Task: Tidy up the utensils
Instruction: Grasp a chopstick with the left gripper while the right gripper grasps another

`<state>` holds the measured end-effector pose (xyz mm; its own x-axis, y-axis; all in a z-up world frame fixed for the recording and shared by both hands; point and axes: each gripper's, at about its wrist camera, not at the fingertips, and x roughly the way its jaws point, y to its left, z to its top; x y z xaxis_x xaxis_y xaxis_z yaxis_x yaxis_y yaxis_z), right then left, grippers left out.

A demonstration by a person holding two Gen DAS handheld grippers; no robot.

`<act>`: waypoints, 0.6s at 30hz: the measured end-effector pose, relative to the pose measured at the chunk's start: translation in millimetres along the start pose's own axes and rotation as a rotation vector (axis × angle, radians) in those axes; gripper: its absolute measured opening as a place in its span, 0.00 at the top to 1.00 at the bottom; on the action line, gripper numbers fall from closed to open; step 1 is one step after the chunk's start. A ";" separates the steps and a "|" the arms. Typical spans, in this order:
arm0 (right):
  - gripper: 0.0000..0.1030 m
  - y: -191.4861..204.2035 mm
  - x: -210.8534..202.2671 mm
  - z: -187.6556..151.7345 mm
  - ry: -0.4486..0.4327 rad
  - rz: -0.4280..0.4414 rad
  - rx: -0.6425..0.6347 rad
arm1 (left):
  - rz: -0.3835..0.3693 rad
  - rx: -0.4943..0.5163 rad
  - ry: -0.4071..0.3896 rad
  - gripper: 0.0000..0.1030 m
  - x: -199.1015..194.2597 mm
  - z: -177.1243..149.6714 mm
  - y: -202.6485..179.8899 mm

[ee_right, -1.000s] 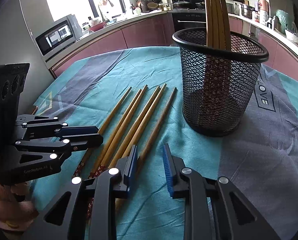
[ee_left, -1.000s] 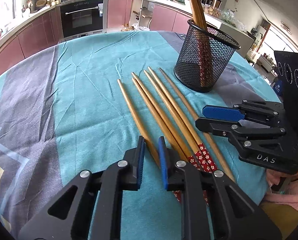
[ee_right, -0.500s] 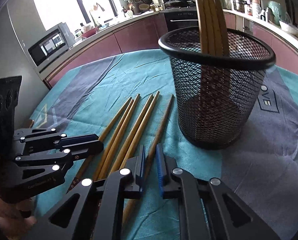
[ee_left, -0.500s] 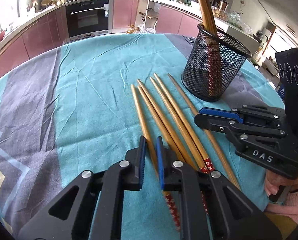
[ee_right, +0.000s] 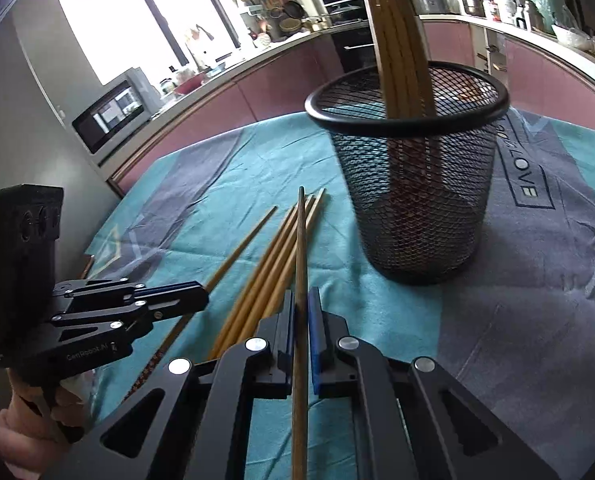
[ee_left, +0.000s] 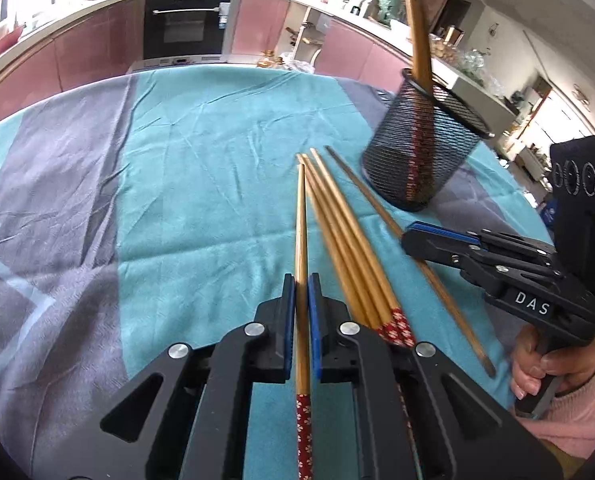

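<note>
Since a second ago we have brought both pairs of jaws together: each stood apart over the row of chopsticks, and now each has just been closing until it pinches one stick. Our left hand-held gripper (ee_left: 302, 286) is clamped on the leftmost chopstick (ee_left: 301, 236), which has swung out of the row so that its tip meets the tips of its neighbours. Our right hand-held gripper (ee_right: 302, 300) is clamped on the rightmost chopstick (ee_right: 300, 248), which now crosses over the tips of the others.

Both held sticks are plain brown wood; the left one shows a red flowered end behind the pads. Each runs straight forward between its pads and out past them.

Between the two held ones, three loose chopsticks (ee_left: 349, 256) lie side by side on the teal and grey cloth (ee_left: 201, 184) of the bench. Beyond their tips stands the black mesh cup (ee_right: 413, 200), holding several upright chopsticks (ee_right: 397, 40). Behind it runs a kitchen with pink cabinets (ee_left: 93, 52).
</note>
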<state>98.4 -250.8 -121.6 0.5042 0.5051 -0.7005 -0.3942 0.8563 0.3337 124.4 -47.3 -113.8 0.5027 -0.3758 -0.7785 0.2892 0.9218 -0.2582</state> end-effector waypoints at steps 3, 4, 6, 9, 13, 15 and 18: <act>0.95 6.7 0.5 -0.6 0.013 0.014 -0.035 | -0.022 0.028 0.002 0.93 -1.3 -2.0 -5.4; 0.95 8.3 2.1 -1.0 0.021 0.014 -0.043 | -0.021 0.038 0.007 0.93 0.1 -2.9 -7.2; 0.95 9.2 4.7 -1.7 0.035 0.009 -0.052 | -0.022 0.047 0.023 0.93 4.2 -3.8 -7.9; 0.93 9.1 8.4 -2.8 0.055 -0.007 -0.066 | -0.016 0.057 0.032 0.92 6.9 -3.7 -8.6; 0.92 7.5 12.8 -3.1 0.068 -0.018 -0.070 | -0.014 0.081 0.044 0.92 10.4 -1.3 -10.1; 0.92 8.5 13.5 -2.4 0.068 -0.019 -0.076 | -0.014 0.088 0.048 0.92 12.6 0.7 -10.8; 0.94 9.4 12.4 -2.1 0.062 -0.018 -0.084 | -0.013 0.089 0.052 0.92 15.1 5.1 -12.0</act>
<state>99.3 -236.7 -128.5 0.4639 0.4797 -0.7447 -0.4499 0.8518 0.2684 132.6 -64.5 -119.5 0.4560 -0.3804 -0.8046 0.3677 0.9038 -0.2189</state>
